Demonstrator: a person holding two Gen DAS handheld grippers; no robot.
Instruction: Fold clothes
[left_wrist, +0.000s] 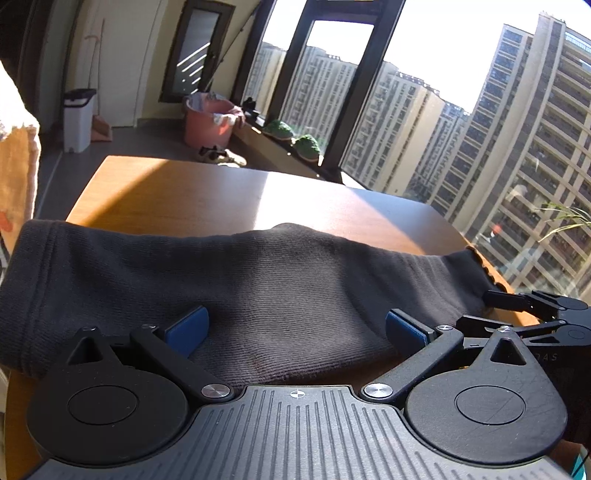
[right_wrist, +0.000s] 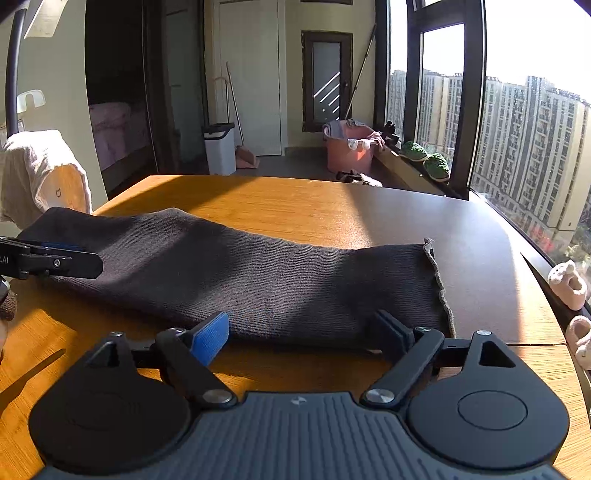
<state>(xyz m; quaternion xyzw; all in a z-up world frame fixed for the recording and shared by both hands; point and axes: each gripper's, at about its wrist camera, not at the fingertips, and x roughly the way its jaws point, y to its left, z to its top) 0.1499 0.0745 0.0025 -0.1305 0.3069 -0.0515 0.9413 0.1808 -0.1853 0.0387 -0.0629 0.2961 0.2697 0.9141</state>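
Observation:
A dark knitted garment (left_wrist: 258, 280) lies folded into a long band across the wooden table (left_wrist: 184, 192). My left gripper (left_wrist: 295, 330) stands open at the band's near edge. Its blue pads (left_wrist: 188, 328) are wide apart, with cloth lying between them and no pinch on it. In the right wrist view the same garment (right_wrist: 258, 273) runs from far left to a frilled hem at the right. My right gripper (right_wrist: 301, 336) is open at its near edge by the hem end. My left gripper's fingers (right_wrist: 55, 260) show at the left end of the band.
A white and orange cloth (right_wrist: 40, 173) hangs at the table's (right_wrist: 295, 206) left. Small pink baby shoes (right_wrist: 569, 284) sit at the right edge by the window. On the floor beyond stand a pink laundry tub (right_wrist: 347, 149) and a white bin (right_wrist: 220, 147).

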